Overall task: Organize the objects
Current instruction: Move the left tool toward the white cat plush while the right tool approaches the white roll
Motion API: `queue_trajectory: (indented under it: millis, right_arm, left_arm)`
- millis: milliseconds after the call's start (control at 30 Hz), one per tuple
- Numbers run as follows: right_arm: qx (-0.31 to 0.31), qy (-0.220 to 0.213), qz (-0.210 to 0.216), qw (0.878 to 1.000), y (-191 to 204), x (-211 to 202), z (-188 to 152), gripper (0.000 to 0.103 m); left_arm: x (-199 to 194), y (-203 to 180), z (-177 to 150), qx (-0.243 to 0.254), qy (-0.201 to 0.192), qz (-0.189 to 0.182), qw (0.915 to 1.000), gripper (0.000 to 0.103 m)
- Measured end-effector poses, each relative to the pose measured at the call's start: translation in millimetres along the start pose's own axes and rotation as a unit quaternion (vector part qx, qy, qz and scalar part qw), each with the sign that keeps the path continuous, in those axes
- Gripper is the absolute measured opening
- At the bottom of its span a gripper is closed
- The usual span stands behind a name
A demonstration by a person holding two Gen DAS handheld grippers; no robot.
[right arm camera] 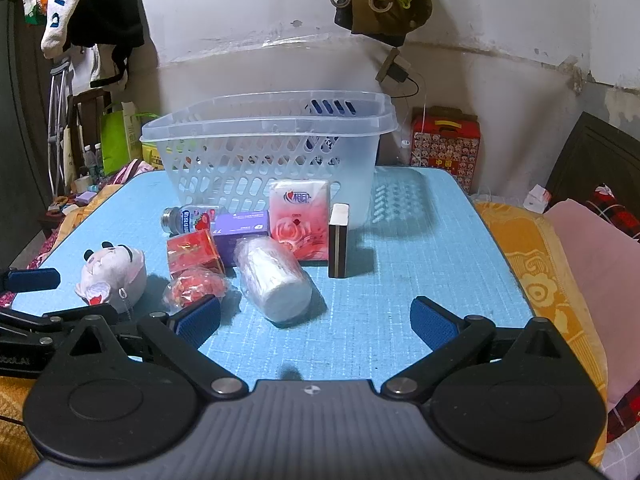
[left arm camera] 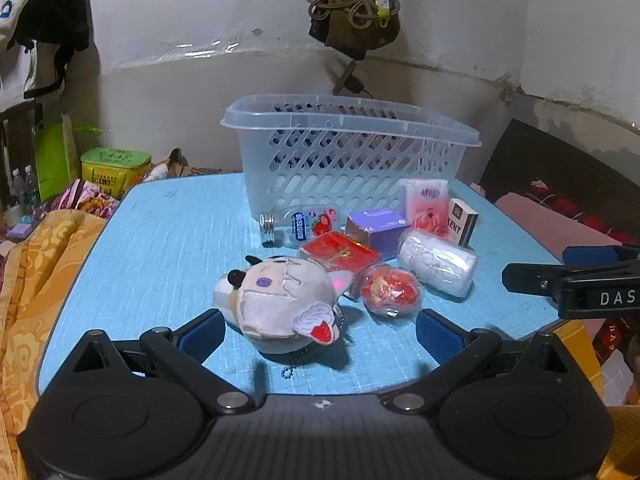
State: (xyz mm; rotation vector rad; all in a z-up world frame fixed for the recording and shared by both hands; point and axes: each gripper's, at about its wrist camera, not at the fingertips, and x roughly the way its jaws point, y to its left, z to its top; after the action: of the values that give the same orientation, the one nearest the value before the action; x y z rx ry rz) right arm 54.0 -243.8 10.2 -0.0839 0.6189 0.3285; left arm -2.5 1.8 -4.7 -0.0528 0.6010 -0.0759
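Note:
A translucent plastic basket [left arm camera: 348, 152] [right arm camera: 264, 152] stands at the back of the blue table [left arm camera: 160, 248] [right arm camera: 420, 272]. In front of it lie a plush toy [left arm camera: 284, 304] [right arm camera: 114, 274], a small bottle [left arm camera: 296, 226] [right arm camera: 188, 218], a red box [left arm camera: 340, 254] [right arm camera: 194, 252], a purple box [left arm camera: 378, 230] [right arm camera: 242, 234], a tissue pack [left arm camera: 426, 206] [right arm camera: 302, 220], a cigarette box [left arm camera: 462, 222] [right arm camera: 339, 240], a wrapped white roll [left arm camera: 438, 262] [right arm camera: 276, 276] and a red candy bag [left arm camera: 390, 290] [right arm camera: 194, 286]. My left gripper [left arm camera: 320, 334] is open, the plush toy between its fingers. My right gripper [right arm camera: 316, 320] is open and empty, just in front of the white roll.
Bedding in orange and pink [right arm camera: 560, 280] lies right of the table, patterned cloth [left arm camera: 44, 272] to the left. A red gift box [right arm camera: 446, 148] stands behind the table at right, a green tin [left arm camera: 114, 170] at back left. Clothes and a bag hang on the wall.

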Motion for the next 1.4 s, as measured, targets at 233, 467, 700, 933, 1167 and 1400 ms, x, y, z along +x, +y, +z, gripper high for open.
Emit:
queue_trajectory:
  millis: [233, 467, 700, 933, 1167, 1400]
  right_arm:
    - [-0.022, -0.017, -0.004, 1.0, 3.4, -1.9, -0.9, 0.103]
    - [-0.003, -0.057, 0.005, 0.998, -1.8, -1.9, -3.4, 0.103]
    - [-0.015, -0.056, -0.011, 0.998, -6.3, -4.1, 0.5, 0.103]
    - [-0.021, -0.037, 0.029, 0.999, -6.1, 2.3, -3.6, 0.103]
    - [-0.02, -0.017, 0.087, 0.996, -8.7, 19.1, 2.7, 0.103]
    - [-0.067, 0.019, 0.1, 0.993, 5.7, 45.2, 6.6, 0.099]
  left_arm:
    - [-5.9, -3.9, 2.5, 0.02, -0.026, 0.016, 0.9993, 0.103]
    - [-6.8, -2.6, 5.7, 0.034, -0.052, 0.042, 0.9972, 0.103]
    - [-7.5, 9.9, 7.1, 0.014, -0.035, 0.016, 0.9992, 0.103]
    - [-5.1, 15.9, 11.9, 0.018, -0.015, -0.014, 0.9996, 0.103]
    - [7.2, 28.2, 15.9, 0.022, 0.016, -0.034, 0.9991, 0.098]
    - [20.5, 28.6, 19.9, 0.033, 0.043, -0.055, 0.997, 0.098]
